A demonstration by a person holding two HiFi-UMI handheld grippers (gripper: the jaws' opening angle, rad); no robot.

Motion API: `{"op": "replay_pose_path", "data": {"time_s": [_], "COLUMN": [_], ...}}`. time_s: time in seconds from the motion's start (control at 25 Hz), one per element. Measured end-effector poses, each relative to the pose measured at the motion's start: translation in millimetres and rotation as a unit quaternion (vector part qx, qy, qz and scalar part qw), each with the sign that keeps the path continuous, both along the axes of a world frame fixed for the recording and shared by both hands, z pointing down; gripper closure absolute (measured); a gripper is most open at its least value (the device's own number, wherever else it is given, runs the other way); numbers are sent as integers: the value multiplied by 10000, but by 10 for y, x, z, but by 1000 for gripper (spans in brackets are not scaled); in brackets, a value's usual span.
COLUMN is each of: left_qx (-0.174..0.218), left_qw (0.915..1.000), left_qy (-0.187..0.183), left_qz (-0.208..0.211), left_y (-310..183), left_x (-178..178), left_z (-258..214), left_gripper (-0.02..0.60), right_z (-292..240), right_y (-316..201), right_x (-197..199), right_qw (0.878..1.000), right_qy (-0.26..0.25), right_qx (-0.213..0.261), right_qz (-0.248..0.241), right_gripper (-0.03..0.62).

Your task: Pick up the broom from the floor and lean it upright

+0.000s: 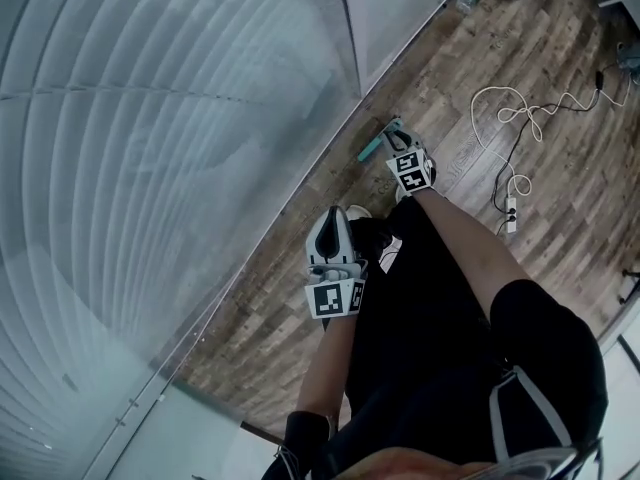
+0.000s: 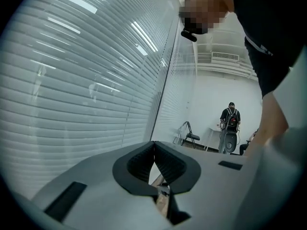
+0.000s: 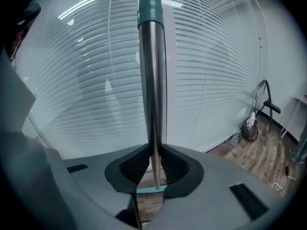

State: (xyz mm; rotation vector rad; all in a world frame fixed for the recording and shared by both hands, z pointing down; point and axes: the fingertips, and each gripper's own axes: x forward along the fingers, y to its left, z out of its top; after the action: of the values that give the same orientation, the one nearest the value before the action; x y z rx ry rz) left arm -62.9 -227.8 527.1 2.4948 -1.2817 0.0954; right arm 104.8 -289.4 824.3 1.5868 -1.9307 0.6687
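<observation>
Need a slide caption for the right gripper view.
Right gripper shut on the steel broom handle, window blinds behind.

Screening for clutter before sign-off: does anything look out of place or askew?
A white cable sprawls in loose loops across the floor beside a power strip, a possible trip hazard. The broom handle sits straight in the right tool; nothing else stands out.

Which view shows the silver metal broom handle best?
The right gripper view: the silver metal broom handle runs up from the right gripper, which clamps it. The head view shows only a teal piece; the left gripper view, none.
</observation>
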Motion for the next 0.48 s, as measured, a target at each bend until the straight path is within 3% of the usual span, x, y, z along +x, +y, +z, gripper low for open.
{"op": "replay_pose_path", "data": {"time_s": [0.48], "left_qx": [-234], "left_qw": [9987], "left_qy": [328], "left_qz": [326], "left_y": [51], "left_x": [134], "left_z": [451], "left_gripper": [563], "right_z": [226], "right_y": [-416], "right_x": [-111], "right_qw": [9987], "right_qy": [-219], "right_qx": [316], "right_qz": [-328], "right_gripper": [513]}}
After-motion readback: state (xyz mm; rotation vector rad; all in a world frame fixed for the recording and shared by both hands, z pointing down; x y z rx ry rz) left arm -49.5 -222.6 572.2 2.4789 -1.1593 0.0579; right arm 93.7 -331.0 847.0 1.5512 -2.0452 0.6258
